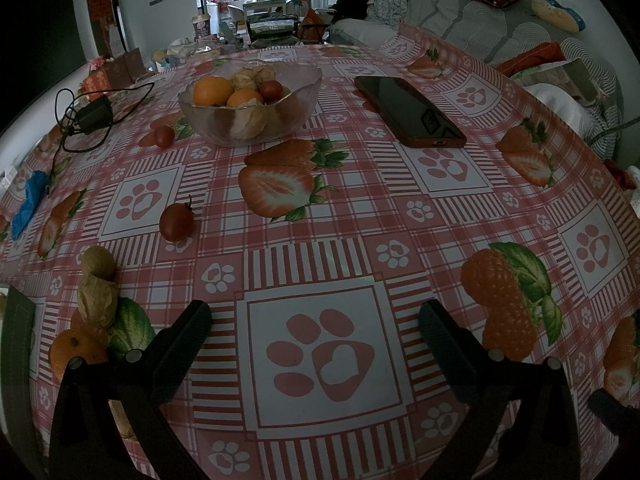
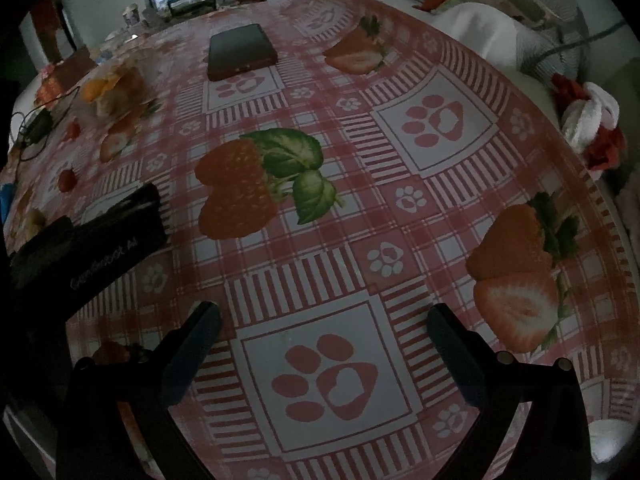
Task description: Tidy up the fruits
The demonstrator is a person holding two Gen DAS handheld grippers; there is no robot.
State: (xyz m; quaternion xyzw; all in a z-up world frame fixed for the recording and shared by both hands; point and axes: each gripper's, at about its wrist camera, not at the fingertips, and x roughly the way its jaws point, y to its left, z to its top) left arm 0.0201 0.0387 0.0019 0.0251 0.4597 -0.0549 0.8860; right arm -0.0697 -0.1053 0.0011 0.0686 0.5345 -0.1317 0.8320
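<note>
A glass bowl [image 1: 296, 116] holds two oranges [image 1: 212, 91], husked physalis [image 1: 256, 75] and a small red tomato [image 1: 271, 90]. Loose on the cloth lie one cherry tomato [image 1: 176, 221] mid-left and another [image 1: 164, 136] near the bowl. At the left edge sit a kiwi [image 1: 98, 262], a husked physalis [image 1: 97, 299] and an orange [image 1: 76, 350]. My left gripper [image 1: 316, 328] is open over a paw print, empty. My right gripper [image 2: 324, 328] is also open and empty; the bowl [image 2: 116, 88] appears blurred at far left in its view.
A phone [image 1: 410, 110] in a brown case lies right of the bowl. A black charger with cable [image 1: 94, 114] and a blue object [image 1: 28, 200] are at the left edge. The left gripper's body [image 2: 92, 248] shows in the right wrist view. A sofa [image 1: 520, 32] borders the table.
</note>
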